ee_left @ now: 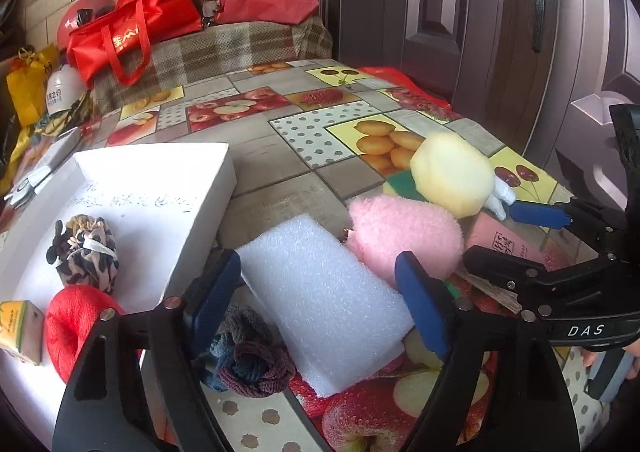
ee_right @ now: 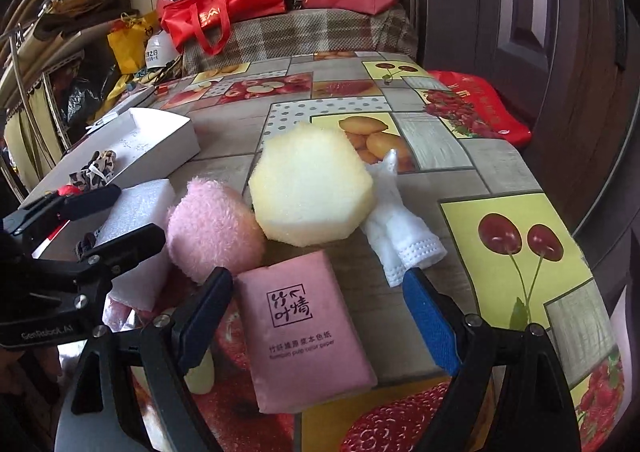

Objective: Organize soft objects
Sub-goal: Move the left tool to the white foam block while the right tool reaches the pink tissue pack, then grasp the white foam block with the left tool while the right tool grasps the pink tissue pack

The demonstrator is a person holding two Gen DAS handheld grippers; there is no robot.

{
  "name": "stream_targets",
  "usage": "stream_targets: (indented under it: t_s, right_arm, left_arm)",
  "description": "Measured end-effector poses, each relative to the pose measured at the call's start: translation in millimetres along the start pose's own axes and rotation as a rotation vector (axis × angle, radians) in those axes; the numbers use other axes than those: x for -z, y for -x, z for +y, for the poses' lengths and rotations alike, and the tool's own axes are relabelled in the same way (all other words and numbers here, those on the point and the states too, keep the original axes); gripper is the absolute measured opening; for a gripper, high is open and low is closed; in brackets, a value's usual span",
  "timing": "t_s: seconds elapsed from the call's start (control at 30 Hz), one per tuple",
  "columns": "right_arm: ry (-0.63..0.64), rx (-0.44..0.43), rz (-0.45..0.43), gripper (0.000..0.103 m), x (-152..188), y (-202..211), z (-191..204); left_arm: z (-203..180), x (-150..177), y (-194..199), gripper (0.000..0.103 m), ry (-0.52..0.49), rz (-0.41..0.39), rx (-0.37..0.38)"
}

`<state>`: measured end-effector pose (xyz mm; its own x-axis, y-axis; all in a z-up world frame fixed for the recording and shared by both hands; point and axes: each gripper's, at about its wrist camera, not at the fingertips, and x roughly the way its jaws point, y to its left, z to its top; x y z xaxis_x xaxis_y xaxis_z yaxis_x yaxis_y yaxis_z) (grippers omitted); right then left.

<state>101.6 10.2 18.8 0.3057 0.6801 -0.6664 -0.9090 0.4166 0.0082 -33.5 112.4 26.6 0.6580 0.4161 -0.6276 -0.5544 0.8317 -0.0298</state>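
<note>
Here the left gripper [ee_left: 320, 288], jaws wide, straddles the white foam block [ee_left: 320, 292] at lower centre; light, squashy, best pinched across its long sides; right gripper [ee_right: 320, 308] gapes over the pink tissue pack [ee_right: 304, 332].

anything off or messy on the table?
Nothing spilled or damaged. The yellow sponge sits tilted, propped on the pink puff and white cloth, and the soft items lie piled outside the white box.

Table under a fruit-print cloth [ee_right: 460, 155]. Lying on it: white box [ee_left: 160, 187] at left; foam block [ee_left: 320, 292], hair ties [ee_left: 248, 356] beside it; pink puff [ee_right: 212, 228], yellow sponge [ee_right: 312, 187], pink tissue pack [ee_right: 304, 332], white sock [ee_right: 400, 228], touching in a cluster.
</note>
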Motion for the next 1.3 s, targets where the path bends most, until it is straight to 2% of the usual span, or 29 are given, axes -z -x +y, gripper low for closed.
stream_targets:
  t_s: [0.07,0.23,0.43,0.57,0.67,0.87,0.93,1.03,1.07,1.1,1.23,1.3]
  right_arm:
    - [0.008,-0.005,0.005,0.087,0.6,1.2,1.3]
    - [0.023,-0.011,0.040,0.087,1.8,0.9,4.5]
    - [-0.012,-0.021,0.063,0.088,1.1,-3.1,-2.5]
    - [-0.016,-0.009,0.060,0.088,2.4,0.3,-2.2]
    - [0.008,-0.004,0.064,0.088,3.7,2.6,2.6]
    - [0.046,-0.002,0.077,0.087,3.7,-0.2,9.5]
    - [0.044,-0.007,0.074,0.083,3.7,0.5,9.4]
    - [0.034,-0.019,0.084,0.070,3.1,-1.7,7.9]
    - [0.031,-0.025,0.086,0.059,3.0,-2.2,7.5]
    - [0.029,-0.033,0.087,0.055,3.1,-2.1,7.1]
    - [0.018,-0.031,0.027,0.053,3.7,10.2,6.4]
    - [0.005,-0.015,-0.029,0.053,4.2,20.6,4.5]
  left_arm:
    - [-2.6,2.5,3.3,0.069,-0.022,-0.003,0.021]
    - [-4.9,4.2,8.8,0.063,-0.040,-0.013,0.054]
    - [-1.9,3.7,7.2,0.064,-0.026,-0.002,0.062]
    - [-4.1,4.9,12.6,0.065,-0.037,-0.028,0.020]
    - [-1.2,5.9,18.8,0.065,-0.025,-0.060,0.014]
    - [3.1,3.7,6.8,0.068,-0.005,-0.001,0.003]
    - [0.4,4.5,3.9,0.068,-0.015,0.014,0.016]
    - [-0.2,5.3,2.0,0.068,-0.018,0.025,0.026]
    - [0.9,5.5,2.2,0.065,-0.012,0.023,0.035]
    - [2.2,5.6,2.2,0.064,-0.007,0.023,0.049]
    - [1.9,6.1,14.6,0.060,-0.011,-0.037,0.071]
    - [-1.1,7.9,26.9,0.060,-0.029,-0.097,0.074]
